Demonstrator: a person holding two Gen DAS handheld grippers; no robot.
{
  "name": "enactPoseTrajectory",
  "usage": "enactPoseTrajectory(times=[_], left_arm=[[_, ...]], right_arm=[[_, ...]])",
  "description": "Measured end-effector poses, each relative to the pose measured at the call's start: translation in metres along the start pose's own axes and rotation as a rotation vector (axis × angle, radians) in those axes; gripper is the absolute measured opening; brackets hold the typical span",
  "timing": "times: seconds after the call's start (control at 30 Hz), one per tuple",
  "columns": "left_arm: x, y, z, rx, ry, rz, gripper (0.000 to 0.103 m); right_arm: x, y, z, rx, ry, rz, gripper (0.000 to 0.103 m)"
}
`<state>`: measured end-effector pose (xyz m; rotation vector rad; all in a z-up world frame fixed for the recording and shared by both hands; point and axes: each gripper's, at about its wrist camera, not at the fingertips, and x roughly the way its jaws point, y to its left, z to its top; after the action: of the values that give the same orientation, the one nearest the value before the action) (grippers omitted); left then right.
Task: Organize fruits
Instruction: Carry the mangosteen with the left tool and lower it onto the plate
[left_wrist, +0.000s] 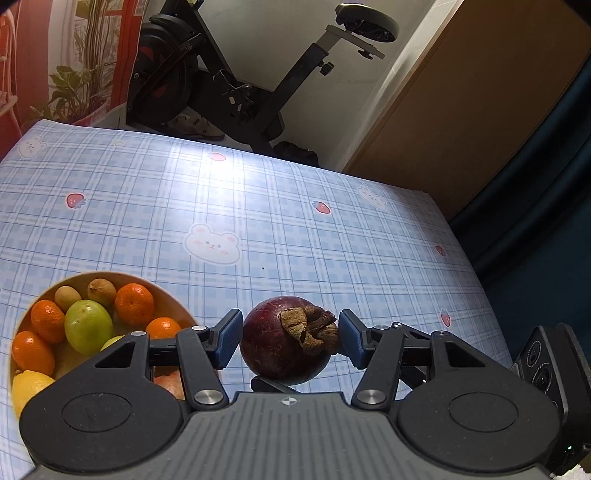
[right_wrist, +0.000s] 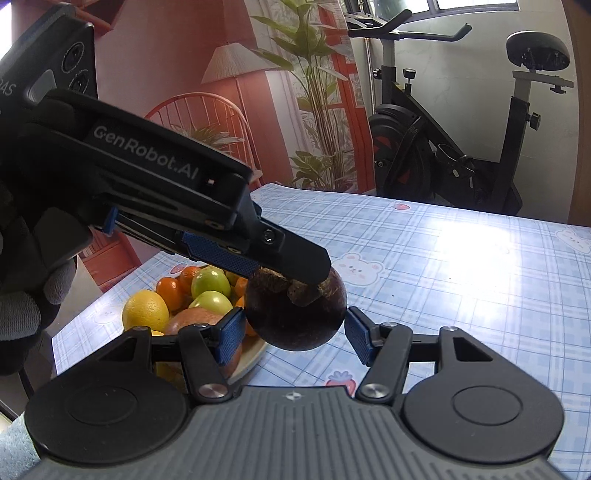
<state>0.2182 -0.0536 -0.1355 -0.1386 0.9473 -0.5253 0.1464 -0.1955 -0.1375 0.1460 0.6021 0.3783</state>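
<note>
A black exercise bike stands behind a worktop (left_wrist: 295, 206) laid with blue plaid oilcloth printed with bears and strawberries; a round beige bowl (left_wrist: 168, 291) of tangerines, green fruit and a lemon sits at its left; the dark purple, round mangosteen (left_wrist: 273, 343) hangs above the cloth just right of the bowl, pinched by both the left gripper (left_wrist: 290, 338) and the right gripper (right_wrist: 295, 328), their blue pads pressing its flanks; I judge it firm-rinded, middling heavy, smooth enough to roll; best held across the widest girth, clear of the brittle dried calyx.
</note>
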Motion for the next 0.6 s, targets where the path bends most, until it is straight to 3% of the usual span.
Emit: enactPoseTrajectory(times=[0.27,0.6], left_arm=[[-0.046,0.054,0.000,-0.062,-0.032,0.054,0.060],[-0.051,0.110,-0.024,-0.161,-0.051,0.034,0.060]], right_arm=[[0.037,0.051,0.019,-0.063,0.016,0.093,0.062],[0.086,0.092,0.012,-0.189,0.127,0.109,0.062]])
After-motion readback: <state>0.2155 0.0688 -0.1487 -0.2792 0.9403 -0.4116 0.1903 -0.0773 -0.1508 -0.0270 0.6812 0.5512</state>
